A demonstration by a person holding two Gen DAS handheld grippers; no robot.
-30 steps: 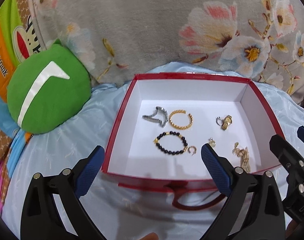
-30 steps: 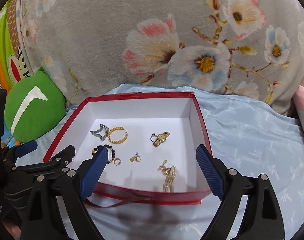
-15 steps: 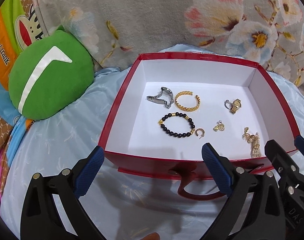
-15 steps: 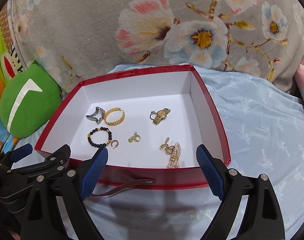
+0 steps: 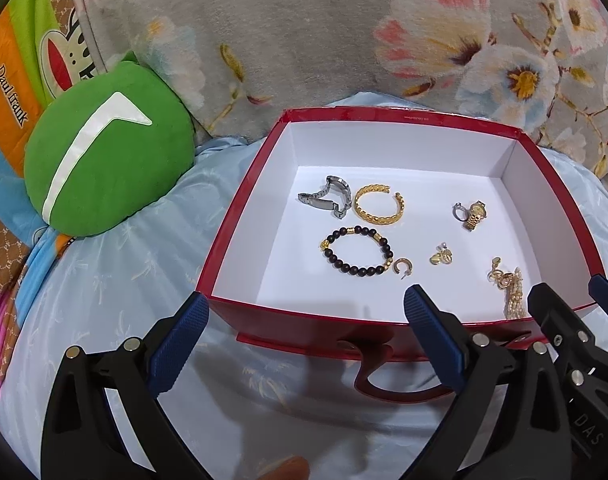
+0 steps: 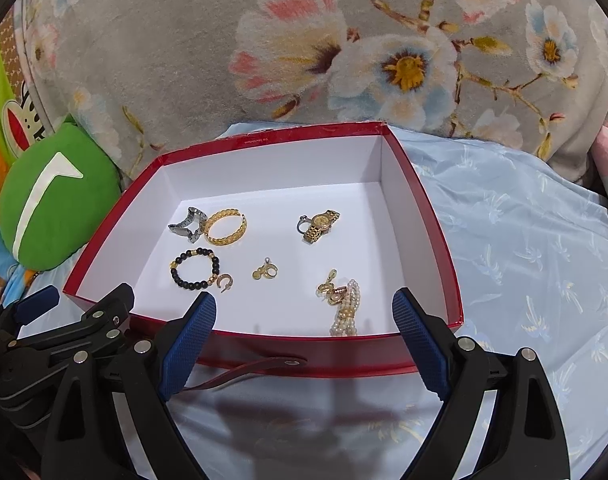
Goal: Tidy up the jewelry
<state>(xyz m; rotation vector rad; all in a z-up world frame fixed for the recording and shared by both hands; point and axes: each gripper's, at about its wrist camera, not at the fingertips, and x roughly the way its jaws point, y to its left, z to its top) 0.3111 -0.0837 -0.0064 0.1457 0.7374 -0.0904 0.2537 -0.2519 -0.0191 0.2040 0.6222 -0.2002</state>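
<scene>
A red box (image 5: 240,216) (image 6: 435,232) with a white inside lies on the blue sheet. In it lie a silver watch band (image 5: 327,196) (image 6: 186,224), a gold cuff bracelet (image 5: 377,204) (image 6: 226,227), a black bead bracelet (image 5: 355,250) (image 6: 196,268), a small gold hoop (image 5: 403,267) (image 6: 225,281), a gold charm (image 5: 441,257) (image 6: 265,272), a gold watch (image 5: 472,214) (image 6: 319,224) and a pearl and gold piece (image 5: 509,288) (image 6: 341,304). My left gripper (image 5: 305,332) and right gripper (image 6: 304,336) are open and empty at the box's near wall.
A green round cushion (image 5: 104,160) (image 6: 52,200) lies left of the box. A grey floral blanket (image 5: 343,40) (image 6: 304,40) rises behind it. A red strap (image 5: 383,384) (image 6: 240,372) hangs from the box's front. Blue sheet (image 6: 535,264) spreads to the right.
Both grippers have pulled back and risen a little, so the box sits farther from the fingertips and lower in view. The jewelry has not moved.
</scene>
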